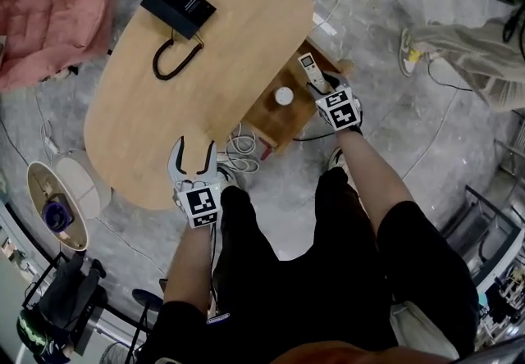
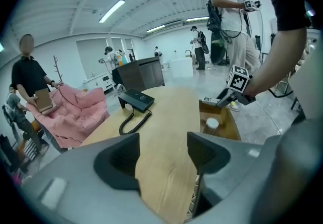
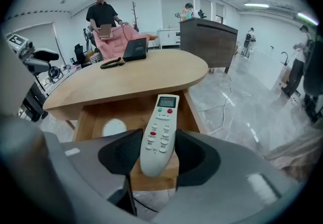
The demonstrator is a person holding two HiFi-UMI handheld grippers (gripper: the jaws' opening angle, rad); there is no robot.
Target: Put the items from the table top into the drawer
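Head view | drawer open | white disc inside | remote above

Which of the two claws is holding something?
The right claw: it grips a white remote at the open drawer. The left claw is open and empty over the table.

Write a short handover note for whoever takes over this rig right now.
Right hand-held gripper: shut on the white remote, held at the open drawer.
Left hand-held gripper: open and empty, above the near edge of the table.
Done: a round white item lies in the drawer.
Left: release the remote into the drawer, then move the black device with its cord off the tabletop.
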